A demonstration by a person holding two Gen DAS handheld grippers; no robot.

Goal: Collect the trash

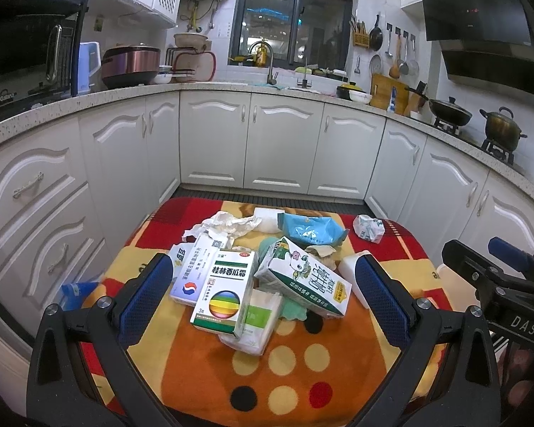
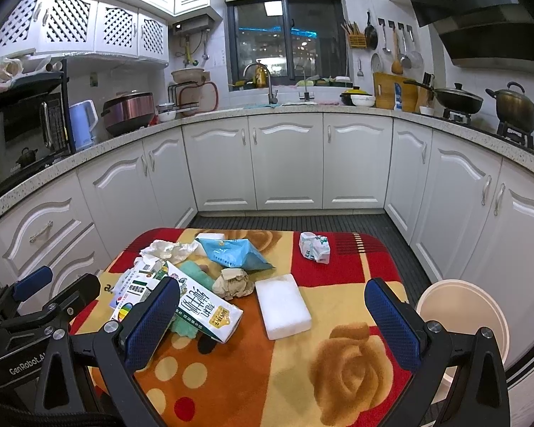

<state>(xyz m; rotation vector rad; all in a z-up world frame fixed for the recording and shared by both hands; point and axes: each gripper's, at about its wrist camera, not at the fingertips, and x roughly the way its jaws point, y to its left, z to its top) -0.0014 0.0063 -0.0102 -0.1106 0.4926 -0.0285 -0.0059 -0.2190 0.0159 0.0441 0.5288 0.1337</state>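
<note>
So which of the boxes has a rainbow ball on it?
The white-and-green medicine box lying on top of the pile's left side. The milk carton beside it shows a cartoon animal instead.

Readable stuff here: the medicine box (image 1: 224, 290) with the rainbow ball says 桂林西瓜霜 in green, plus "3" and a character down in its lower left corner. The microwave (image 1: 25, 57) on the counter has "Galanz" on its front. The right gripper (image 1: 516, 306) body shows "DAS", and the left gripper (image 2: 25, 338) reads "GenRobot.AI". The milk carton (image 1: 304, 277) has big Chinese print, but it's upside down, can't make it out.
</note>
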